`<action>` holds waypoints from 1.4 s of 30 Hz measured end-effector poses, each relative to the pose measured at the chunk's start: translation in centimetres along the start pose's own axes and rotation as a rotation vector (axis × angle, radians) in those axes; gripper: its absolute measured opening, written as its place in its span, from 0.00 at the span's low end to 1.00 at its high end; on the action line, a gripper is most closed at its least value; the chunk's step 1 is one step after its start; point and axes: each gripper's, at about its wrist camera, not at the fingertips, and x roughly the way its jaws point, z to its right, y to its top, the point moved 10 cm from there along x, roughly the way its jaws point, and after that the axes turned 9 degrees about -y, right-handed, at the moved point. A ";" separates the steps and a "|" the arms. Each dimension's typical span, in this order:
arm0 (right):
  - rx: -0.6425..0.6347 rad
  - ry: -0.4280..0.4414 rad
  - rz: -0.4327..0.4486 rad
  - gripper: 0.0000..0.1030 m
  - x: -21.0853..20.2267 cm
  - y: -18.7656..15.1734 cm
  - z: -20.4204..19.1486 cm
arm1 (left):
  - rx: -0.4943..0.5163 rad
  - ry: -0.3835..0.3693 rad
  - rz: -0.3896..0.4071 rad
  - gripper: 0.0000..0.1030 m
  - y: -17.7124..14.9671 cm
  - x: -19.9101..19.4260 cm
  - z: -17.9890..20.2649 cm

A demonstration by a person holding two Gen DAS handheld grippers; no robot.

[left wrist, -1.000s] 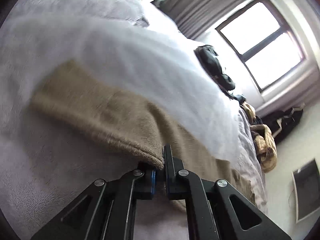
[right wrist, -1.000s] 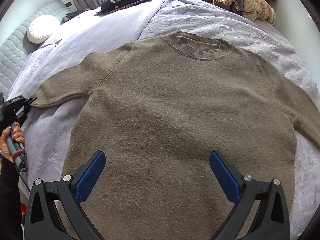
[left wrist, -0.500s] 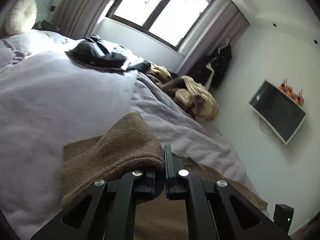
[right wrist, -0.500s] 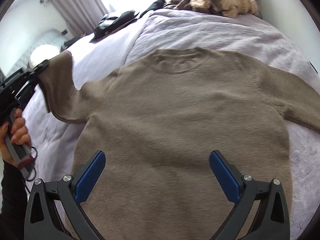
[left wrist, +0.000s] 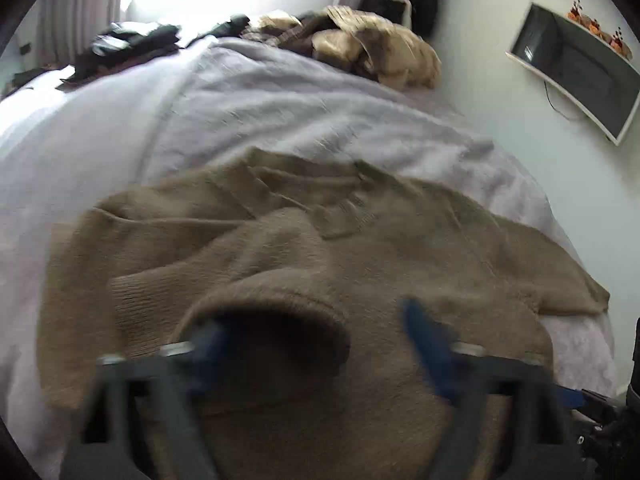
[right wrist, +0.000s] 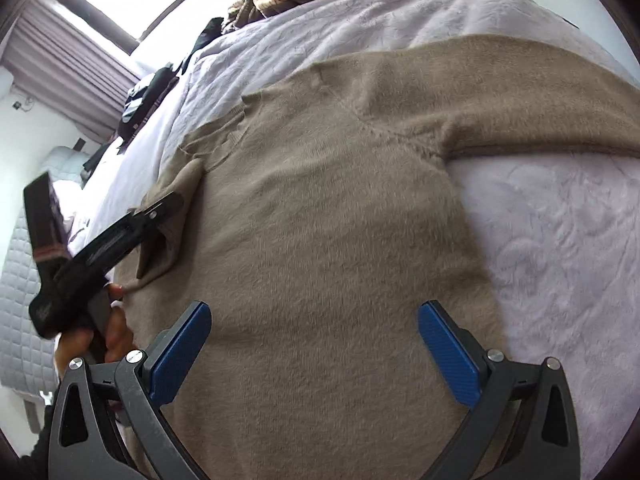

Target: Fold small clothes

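Observation:
A tan knit sweater (right wrist: 328,216) lies front up on the bed. Its left sleeve (left wrist: 256,264) is folded across the body, with the open cuff (left wrist: 264,320) lying right at my left gripper (left wrist: 316,344). That gripper is blurred and its blue fingers stand wide apart, open above the sweater. In the right wrist view the left gripper (right wrist: 160,224) sits over the folded sleeve. My right gripper (right wrist: 316,348) is open and empty over the sweater's lower body. The right sleeve (right wrist: 540,108) lies spread out flat.
A lavender bedspread (right wrist: 552,248) covers the bed. A pile of beige clothes (left wrist: 380,52) and dark clothes (left wrist: 128,44) lie at the far side. A wall screen (left wrist: 576,68) hangs at the right. A quilted headboard (right wrist: 20,300) stands at the left.
My left gripper carried the left sleeve cuff up and across onto the sweater's body, then opened and let it go. My right gripper stayed open and swung toward the right sleeve side.

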 end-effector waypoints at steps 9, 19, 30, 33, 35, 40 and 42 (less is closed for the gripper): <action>-0.710 -0.253 0.192 1.00 1.1 1.9 -14.1 | -0.131 0.169 0.109 0.96 -0.2 -10.1 -10.7; -1.164 -0.577 0.289 0.39 9.9 3.2 -21.0 | -0.084 0.410 -0.036 0.96 -7.2 -10.6 -17.9; 0.016 0.081 0.018 0.07 8.7 10.3 -6.7 | -0.097 0.436 -0.049 0.96 -7.2 -7.8 -19.2; 0.192 0.212 -0.037 0.12 9.6 9.1 -4.4 | -0.092 0.452 -0.055 0.96 -7.1 -7.6 -19.1; 0.269 0.292 -0.032 0.24 9.3 9.0 -3.7 | -0.103 0.435 -0.066 0.96 -7.1 -7.9 -18.9; 0.304 0.344 -0.004 0.55 8.1 9.9 -3.3 | -0.137 0.330 -0.008 0.96 -5.8 -11.0 -18.1; 0.296 0.332 0.005 0.56 8.2 10.0 -3.4 | -0.164 0.301 0.011 0.96 -3.9 -11.1 -18.5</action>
